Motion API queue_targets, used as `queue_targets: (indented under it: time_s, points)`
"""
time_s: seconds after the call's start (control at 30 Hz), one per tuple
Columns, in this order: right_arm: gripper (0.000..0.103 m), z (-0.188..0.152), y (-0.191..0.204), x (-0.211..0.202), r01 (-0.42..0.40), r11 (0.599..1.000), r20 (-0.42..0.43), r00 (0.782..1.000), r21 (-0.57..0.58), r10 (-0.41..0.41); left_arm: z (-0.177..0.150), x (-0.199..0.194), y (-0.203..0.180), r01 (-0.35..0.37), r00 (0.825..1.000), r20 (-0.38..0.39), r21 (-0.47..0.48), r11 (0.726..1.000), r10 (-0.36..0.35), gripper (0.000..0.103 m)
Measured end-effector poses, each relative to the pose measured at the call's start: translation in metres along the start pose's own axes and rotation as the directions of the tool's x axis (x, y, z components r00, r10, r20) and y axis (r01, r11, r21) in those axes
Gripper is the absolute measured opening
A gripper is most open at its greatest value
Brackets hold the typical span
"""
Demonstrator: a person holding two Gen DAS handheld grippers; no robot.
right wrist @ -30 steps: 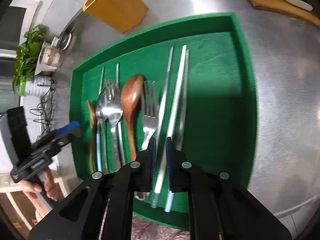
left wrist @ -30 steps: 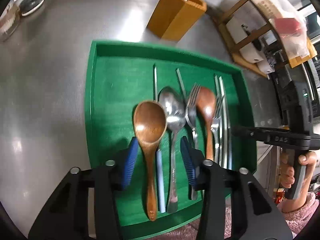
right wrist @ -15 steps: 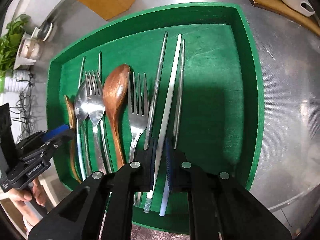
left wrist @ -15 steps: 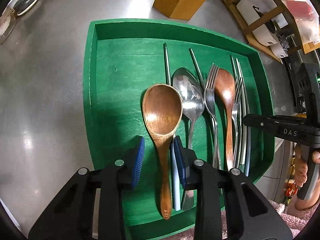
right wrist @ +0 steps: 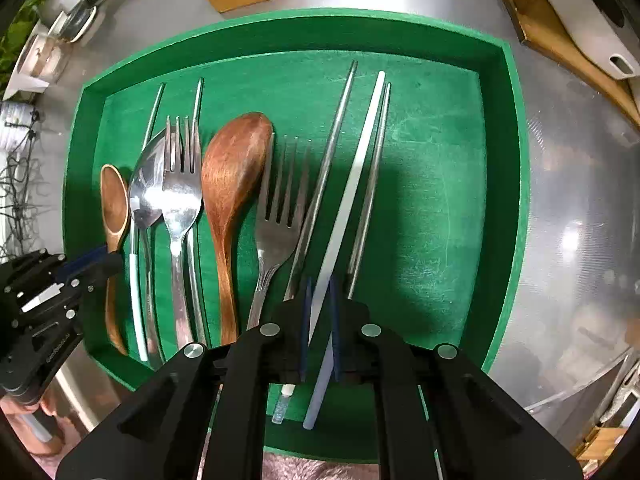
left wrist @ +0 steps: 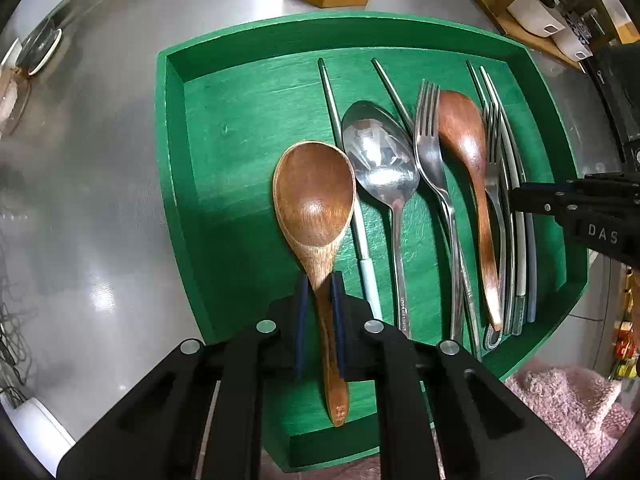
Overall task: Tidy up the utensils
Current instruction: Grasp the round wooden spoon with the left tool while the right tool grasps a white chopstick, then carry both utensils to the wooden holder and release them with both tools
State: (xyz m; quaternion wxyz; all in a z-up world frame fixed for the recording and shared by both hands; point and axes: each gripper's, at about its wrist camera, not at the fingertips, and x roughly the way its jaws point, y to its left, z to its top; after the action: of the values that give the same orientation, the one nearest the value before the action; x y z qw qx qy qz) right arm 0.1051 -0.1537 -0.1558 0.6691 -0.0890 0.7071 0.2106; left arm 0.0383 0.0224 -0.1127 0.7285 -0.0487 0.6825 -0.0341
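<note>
You have only just started: your left gripper (left wrist: 319, 280) pinches the big wooden spoon (left wrist: 314, 196) and your right gripper (right wrist: 319, 286) pinches a white chopstick (right wrist: 352, 184), both near the green tray's (right wrist: 514, 184) front edge, all other utensils unsorted.

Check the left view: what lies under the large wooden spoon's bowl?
A chopstick runs under the right edge of the large wooden spoon, its metal tip and pale handle showing either side. The rest beneath is covered; presumably green tray floor. The left gripper clamps the spoon's handle.
</note>
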Motion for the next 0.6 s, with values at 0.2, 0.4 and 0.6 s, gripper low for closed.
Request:
queue_targets:
  time_s: [0.2,0.4,0.6]
  points:
    - [0.008,-0.004,-0.008,-0.002,-0.084,0.996,0.029,0.996,0.028,0.083,-0.005,-0.003,0.02,0.091,0.995,0.041,-0.038,0.995,-0.089,0.009]
    - [0.006,-0.013,-0.026,-0.027,-0.222,0.975,0.099,0.971,0.024,0.219,-0.016,-0.024,0.038,0.164,0.976,0.159,-0.078,0.983,-0.15,0.009]
    - [0.006,-0.032,-0.037,-0.034,-0.26,0.965,0.207,0.944,-0.01,0.257,-0.024,-0.061,0.04,0.23,0.91,0.367,-0.057,0.972,-0.194,0.009]
